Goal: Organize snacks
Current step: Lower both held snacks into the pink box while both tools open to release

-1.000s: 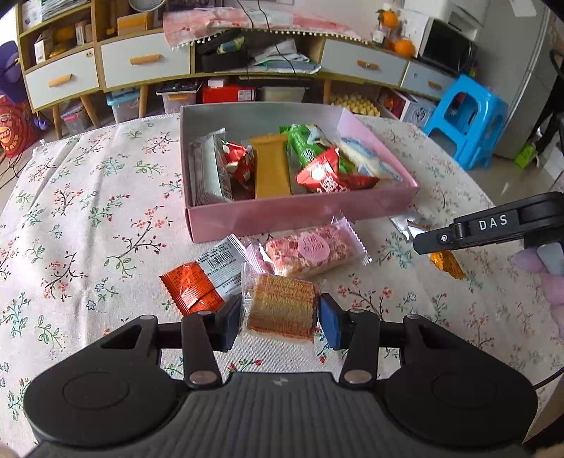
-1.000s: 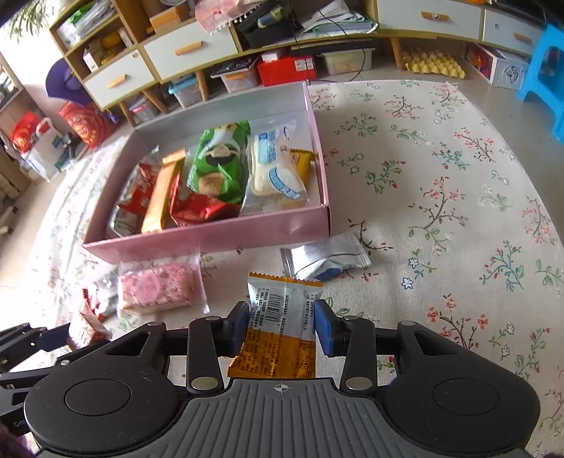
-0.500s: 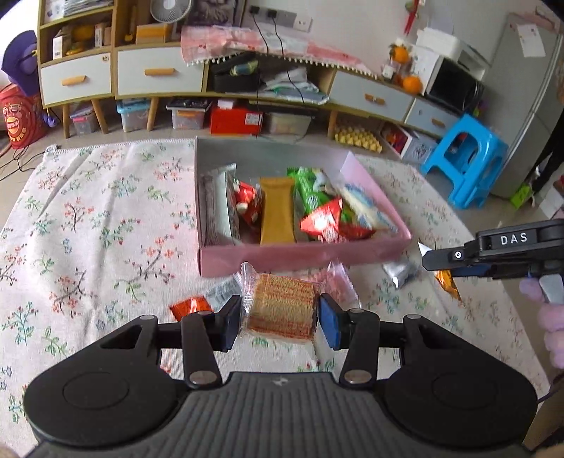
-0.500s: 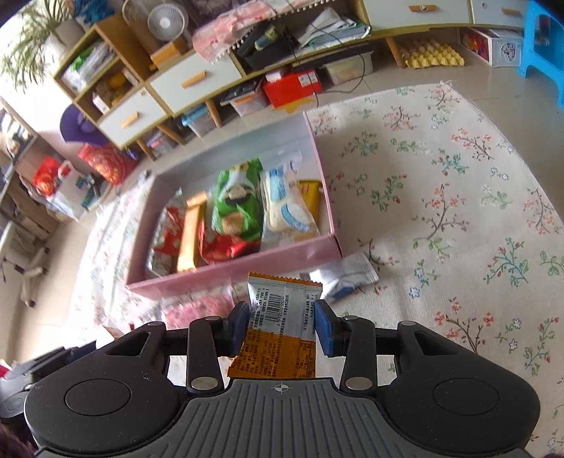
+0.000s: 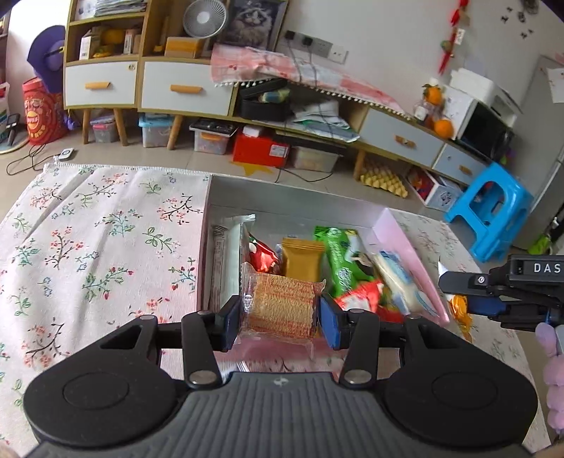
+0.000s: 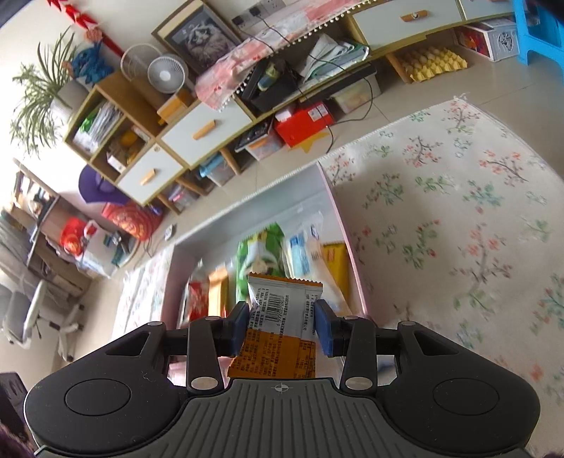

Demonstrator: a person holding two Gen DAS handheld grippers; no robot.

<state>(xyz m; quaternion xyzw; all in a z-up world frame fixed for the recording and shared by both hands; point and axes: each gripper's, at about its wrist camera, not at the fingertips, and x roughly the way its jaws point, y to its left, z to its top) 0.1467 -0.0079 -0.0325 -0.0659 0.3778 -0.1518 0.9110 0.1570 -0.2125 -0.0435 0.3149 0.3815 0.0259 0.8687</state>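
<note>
I'm in a lived-in home: a far sideboard [image 5: 183,88] with drawers, a desk fan [image 5: 205,17], a framed cat picture [image 5: 252,21], a blue stool [image 5: 493,211] far right.

The clear, glossy plastic wrapper around the ridged golden biscuit [image 5: 280,307] crinkles and catches light, and the orange-and-silver foil packet with a printed barcode [image 6: 278,324] has a slick sheen. The pink cardboard box [image 5: 409,243] looks matt and smooth with a grey inner lining, set on a soft woven floral cloth [image 5: 98,246]. The black plastic gripper bodies [image 5: 278,408] are matt with a ribbed top, small shiny metal rivets, and blue rubbery-looking finger pads [image 5: 330,326].
</note>
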